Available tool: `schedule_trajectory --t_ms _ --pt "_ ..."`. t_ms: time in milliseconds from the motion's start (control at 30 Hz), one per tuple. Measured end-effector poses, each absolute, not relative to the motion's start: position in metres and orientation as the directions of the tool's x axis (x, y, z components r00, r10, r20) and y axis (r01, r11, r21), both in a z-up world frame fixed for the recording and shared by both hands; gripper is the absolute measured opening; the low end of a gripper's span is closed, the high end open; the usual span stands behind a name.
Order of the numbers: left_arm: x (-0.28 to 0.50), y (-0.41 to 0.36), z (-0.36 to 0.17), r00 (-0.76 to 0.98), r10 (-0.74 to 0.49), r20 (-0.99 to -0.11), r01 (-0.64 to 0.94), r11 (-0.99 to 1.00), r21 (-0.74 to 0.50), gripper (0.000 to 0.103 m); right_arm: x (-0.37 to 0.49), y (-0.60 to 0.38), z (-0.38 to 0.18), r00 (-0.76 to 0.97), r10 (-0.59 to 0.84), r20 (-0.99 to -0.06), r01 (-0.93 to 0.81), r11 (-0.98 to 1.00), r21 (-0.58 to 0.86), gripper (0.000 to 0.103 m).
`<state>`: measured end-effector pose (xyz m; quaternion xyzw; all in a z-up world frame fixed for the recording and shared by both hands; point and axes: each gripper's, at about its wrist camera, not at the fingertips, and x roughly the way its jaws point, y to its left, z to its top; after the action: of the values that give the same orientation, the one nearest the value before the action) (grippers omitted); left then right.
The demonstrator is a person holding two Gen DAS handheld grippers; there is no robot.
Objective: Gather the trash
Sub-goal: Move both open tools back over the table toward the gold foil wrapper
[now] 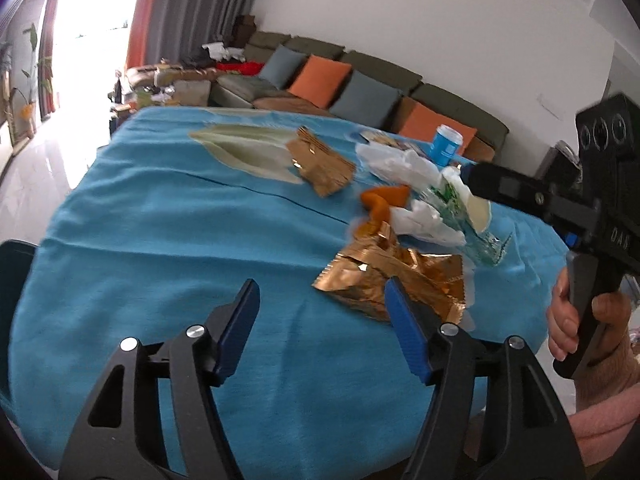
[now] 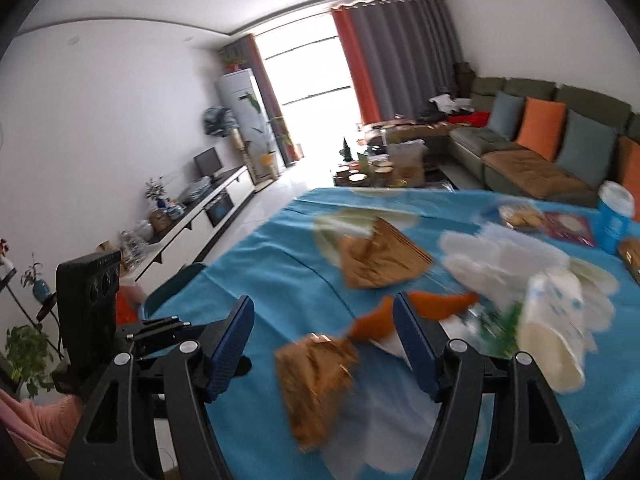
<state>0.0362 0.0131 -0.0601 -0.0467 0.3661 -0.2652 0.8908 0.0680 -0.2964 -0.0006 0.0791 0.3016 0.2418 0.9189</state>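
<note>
Both the left gripper [image 1: 320, 304] and the right gripper [image 2: 324, 324] stood agape, holding nothing. A blue cup [image 1: 445, 145] stood upright near the tabletop's [image 1: 160, 240] far edge, its contents hidden; a paper cup [image 2: 554, 332] lay tipped among wrappers.

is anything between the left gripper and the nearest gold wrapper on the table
Nothing visible. The left gripper is open and empty over bare blue tablecloth. The crumpled gold wrapper lies just beyond its fingers, one of which already overlaps the wrapper's near edge in the picture.
</note>
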Motion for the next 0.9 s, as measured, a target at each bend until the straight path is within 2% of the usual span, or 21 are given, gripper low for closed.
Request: schedule_trajectory --t_ms 400,767,900 --pt "0.049 -0.017 -0.073 0.541 -0.496 -0.679 0.45 0.853 -0.264 0.071 0.055 -0.375 -0.018 0.784 0.323 -0.53 -0.189 0.938 0.291 0.069" --pt "0.063 -0.031 -0.074 0.52 -0.48 -0.707 0.468 0.852 -0.234 0.083 0.069 -0.415 -0.034 0.788 0.206 -0.581 -0.052 0.961 0.27 0.069" --pt "0.065 -0.034 -0.074 0.51 -0.49 -0.707 0.482 0.844 -0.236 0.079 0.075 -0.421 -0.042 0.772 0.19 -0.606 -0.028 0.964 0.266 0.06"
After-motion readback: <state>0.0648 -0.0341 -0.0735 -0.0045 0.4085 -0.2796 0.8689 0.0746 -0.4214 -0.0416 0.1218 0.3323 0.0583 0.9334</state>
